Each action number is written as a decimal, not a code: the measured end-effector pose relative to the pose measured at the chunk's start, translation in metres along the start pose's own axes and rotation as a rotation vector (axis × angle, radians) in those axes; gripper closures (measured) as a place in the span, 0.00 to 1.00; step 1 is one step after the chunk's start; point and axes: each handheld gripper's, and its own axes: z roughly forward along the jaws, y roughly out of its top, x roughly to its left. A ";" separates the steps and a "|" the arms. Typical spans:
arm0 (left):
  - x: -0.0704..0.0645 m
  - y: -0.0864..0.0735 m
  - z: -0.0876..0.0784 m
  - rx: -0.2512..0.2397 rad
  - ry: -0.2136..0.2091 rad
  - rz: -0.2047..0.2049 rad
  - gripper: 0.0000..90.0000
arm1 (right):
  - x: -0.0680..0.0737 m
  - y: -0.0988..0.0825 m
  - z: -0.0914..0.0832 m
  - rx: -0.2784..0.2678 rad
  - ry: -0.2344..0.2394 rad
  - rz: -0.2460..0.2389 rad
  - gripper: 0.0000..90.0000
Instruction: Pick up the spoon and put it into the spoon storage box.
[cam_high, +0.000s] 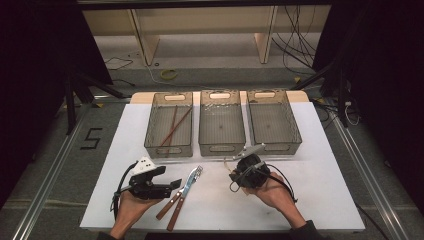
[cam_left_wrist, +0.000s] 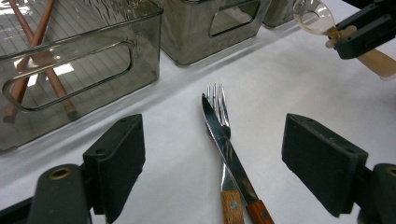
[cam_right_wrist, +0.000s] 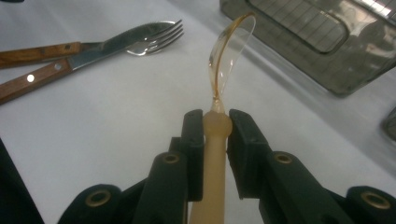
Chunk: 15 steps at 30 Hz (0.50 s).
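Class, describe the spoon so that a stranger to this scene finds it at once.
On the white table, look just in front of the middle bin. There the right tongs clamp the spoon: clear bowl, pale beige handle, unlike the wooden-handled fork and knife.

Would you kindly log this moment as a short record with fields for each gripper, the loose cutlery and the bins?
right gripper: shut on the spoon, clear bowl, pale handle, lifted off the table
left gripper: open, holding nothing, aimed at the cutlery
knife: lies crossed over the fork, both wooden-handled
left bin: holds chopsticks
middle bin: looks empty
right bin: looks empty
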 end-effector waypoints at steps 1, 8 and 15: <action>0.000 0.000 0.000 -0.002 0.000 -0.002 0.23 | -0.001 0.001 0.000 -0.003 -0.003 0.004 0.86; -0.001 -0.001 0.000 -0.002 0.001 -0.004 0.23 | -0.008 0.010 -0.002 -0.030 -0.008 0.009 0.86; 0.001 -0.002 -0.002 -0.011 0.003 -0.006 0.23 | -0.018 0.023 -0.002 -0.073 -0.027 0.018 0.86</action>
